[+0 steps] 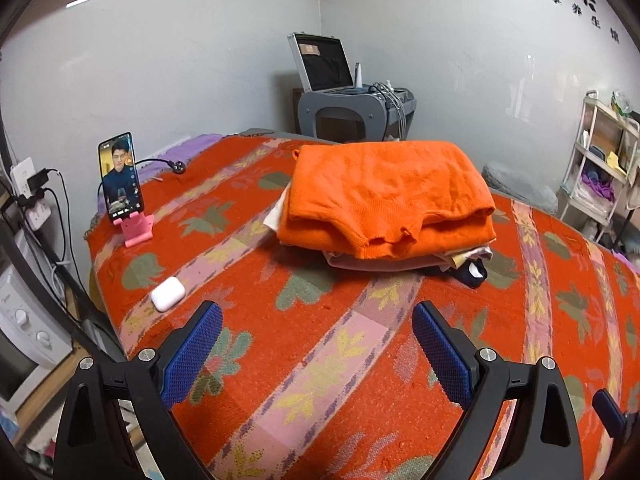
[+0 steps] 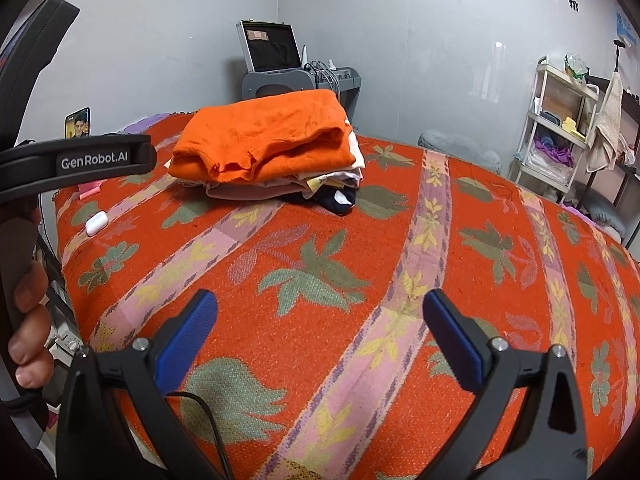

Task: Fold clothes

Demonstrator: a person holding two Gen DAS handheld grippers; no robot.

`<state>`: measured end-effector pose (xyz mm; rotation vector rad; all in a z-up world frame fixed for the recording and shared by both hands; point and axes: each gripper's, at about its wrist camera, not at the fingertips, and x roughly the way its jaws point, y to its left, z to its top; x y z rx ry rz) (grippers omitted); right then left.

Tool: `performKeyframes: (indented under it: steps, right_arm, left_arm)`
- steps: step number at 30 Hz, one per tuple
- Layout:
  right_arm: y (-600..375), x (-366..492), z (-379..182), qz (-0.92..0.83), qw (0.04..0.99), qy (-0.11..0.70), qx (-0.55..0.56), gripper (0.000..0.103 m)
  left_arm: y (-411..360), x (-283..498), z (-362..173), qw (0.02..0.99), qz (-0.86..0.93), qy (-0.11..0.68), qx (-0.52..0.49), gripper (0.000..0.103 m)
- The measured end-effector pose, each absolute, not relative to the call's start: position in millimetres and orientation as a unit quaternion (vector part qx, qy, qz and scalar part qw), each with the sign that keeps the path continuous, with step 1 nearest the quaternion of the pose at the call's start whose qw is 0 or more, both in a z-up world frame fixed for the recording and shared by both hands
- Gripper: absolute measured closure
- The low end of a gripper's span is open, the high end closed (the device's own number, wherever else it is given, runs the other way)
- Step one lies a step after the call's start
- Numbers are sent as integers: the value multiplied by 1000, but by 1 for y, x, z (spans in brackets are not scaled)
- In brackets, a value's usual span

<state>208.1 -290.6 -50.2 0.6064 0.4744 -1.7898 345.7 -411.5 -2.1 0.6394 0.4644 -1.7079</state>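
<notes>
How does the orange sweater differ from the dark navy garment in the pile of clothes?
The orange sweater lies on top of the pile, folded flat and in full view; the dark navy garment sits at the bottom, and only a small bunched corner pokes out. The sweater is bright and plain; the navy piece shows a white patch. Both belong to one stack on the red patterned blanket.

Orange sweater [image 1: 384, 188], red floral blanket [image 1: 320, 360]

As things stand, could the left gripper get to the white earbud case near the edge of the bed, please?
Probably yes. The left gripper is open and holds nothing, and the earbud case lies just ahead to its left on bare bedspread. Nothing stands between them; the phone and the pile of clothes sit farther off.
</notes>
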Motion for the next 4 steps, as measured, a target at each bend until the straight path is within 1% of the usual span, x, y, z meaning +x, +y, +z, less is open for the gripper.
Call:
performKeyframes:
  steps: [4]
  right_arm:
    - [-291,206,-51,-760,561,201,260,0]
  left_arm:
    - [-413,345,-5,586,-731,205,282,7]
